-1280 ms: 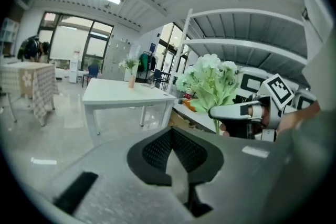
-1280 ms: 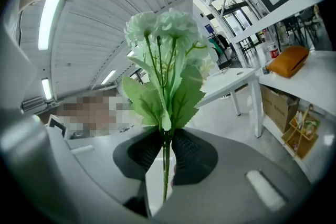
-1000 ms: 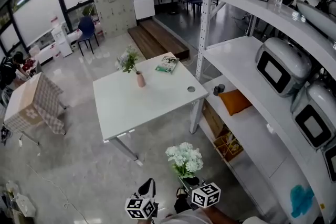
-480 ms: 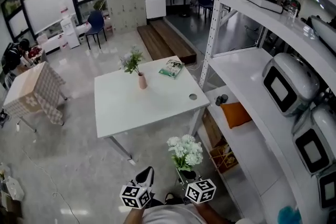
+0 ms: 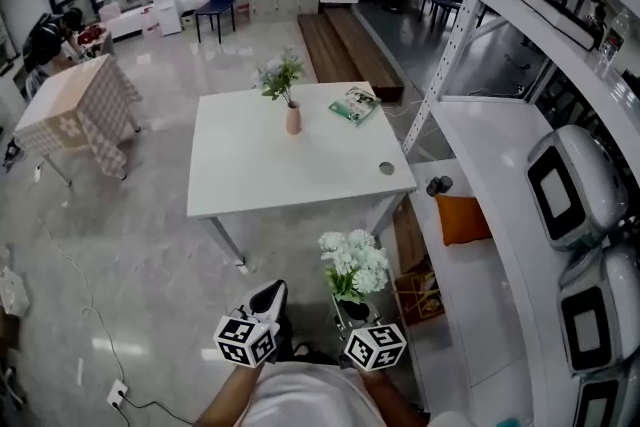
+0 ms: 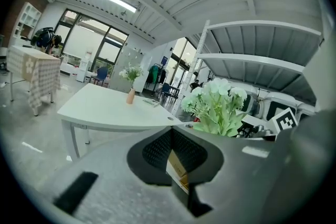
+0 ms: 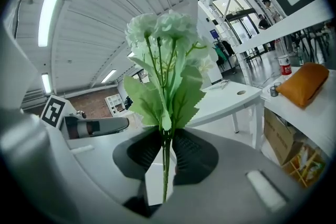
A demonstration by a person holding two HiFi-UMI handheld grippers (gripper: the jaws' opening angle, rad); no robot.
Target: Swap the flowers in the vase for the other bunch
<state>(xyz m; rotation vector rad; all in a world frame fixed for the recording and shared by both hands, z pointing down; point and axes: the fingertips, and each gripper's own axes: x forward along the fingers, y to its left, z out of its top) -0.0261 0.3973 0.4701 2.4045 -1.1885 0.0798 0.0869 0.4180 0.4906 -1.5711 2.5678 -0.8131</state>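
Observation:
On the white table [image 5: 300, 177] a pink vase [image 5: 293, 120] stands upright with a small green and pale bunch [image 5: 279, 73] in it. Both lie well ahead of me; in the left gripper view the vase [image 6: 130, 96] is small and far off. My right gripper [image 5: 352, 307] is shut on the stems of a white bunch of flowers [image 5: 354, 264], which stands upright. In the right gripper view the stems [image 7: 165, 162] run between the pads, under the blooms [image 7: 160, 29]. My left gripper [image 5: 270, 296] is shut and holds nothing, just left of the white bunch [image 6: 219, 106].
A magazine [image 5: 354, 105] lies at the table's far right corner. A tall white shelving unit [image 5: 520, 245] runs along the right with appliances [image 5: 567, 187] and an orange cushion [image 5: 465, 219]. A table with a checked cloth [image 5: 75, 110] stands far left. A cable [image 5: 70, 265] trails on the floor.
Both grippers and the white bunch have moved forward toward the table. The view has swung, so the table now sits more central in the head view.

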